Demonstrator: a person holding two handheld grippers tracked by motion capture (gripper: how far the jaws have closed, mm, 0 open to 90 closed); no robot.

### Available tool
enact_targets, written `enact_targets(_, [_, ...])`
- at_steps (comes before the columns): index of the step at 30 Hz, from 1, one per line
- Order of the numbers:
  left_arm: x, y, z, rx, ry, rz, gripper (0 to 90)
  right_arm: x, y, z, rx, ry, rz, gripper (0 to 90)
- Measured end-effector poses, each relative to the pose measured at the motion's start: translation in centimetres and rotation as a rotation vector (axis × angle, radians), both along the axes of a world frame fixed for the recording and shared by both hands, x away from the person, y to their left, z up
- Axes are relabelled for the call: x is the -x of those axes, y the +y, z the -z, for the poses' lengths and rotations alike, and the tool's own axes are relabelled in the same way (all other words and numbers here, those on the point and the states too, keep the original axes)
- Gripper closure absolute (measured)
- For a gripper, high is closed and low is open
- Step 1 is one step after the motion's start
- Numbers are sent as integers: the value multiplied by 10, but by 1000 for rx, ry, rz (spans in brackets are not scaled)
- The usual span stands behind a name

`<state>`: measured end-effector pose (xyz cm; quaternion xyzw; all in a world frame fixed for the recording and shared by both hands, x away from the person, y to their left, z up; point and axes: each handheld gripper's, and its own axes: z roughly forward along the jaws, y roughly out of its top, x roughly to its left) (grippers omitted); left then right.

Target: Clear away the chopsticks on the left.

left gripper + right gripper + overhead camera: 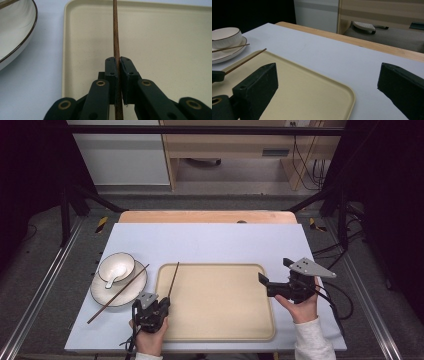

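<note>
Careful: your left gripper [117, 72] is clenched on the thin brown wooden chopstick [115, 37], low over the beige plastic tray's [65, 50] left edge. It could pivot and roll away. Your right gripper [327, 87] waits released.

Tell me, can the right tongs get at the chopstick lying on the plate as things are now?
Probably yes. The right tongs stand open and empty over the tray. The chopstick lies across the plate, uncovered, but far off, with the left tongs near the way.
</note>
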<state>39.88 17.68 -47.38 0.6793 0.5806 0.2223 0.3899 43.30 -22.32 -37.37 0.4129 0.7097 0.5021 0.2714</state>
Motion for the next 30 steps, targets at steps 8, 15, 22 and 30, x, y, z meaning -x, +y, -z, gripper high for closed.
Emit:
enact_targets(8, [-5, -2, 3, -9, 30, -8, 845, 0, 0, 0, 1, 3, 1, 36])
enact_targets(15, [-10, -3, 4, -21, 55, -7, 844, -1, 1, 1, 9, 6, -3, 36])
enact_targets(22, [-11, -4, 5, -33, 68, -5, 838, -1, 1, 1, 10, 6, -3, 36])
enact_targets(30, [-13, -5, 4, -35, 69, 11, 815, 0, 1, 1, 8, 5, -4, 36])
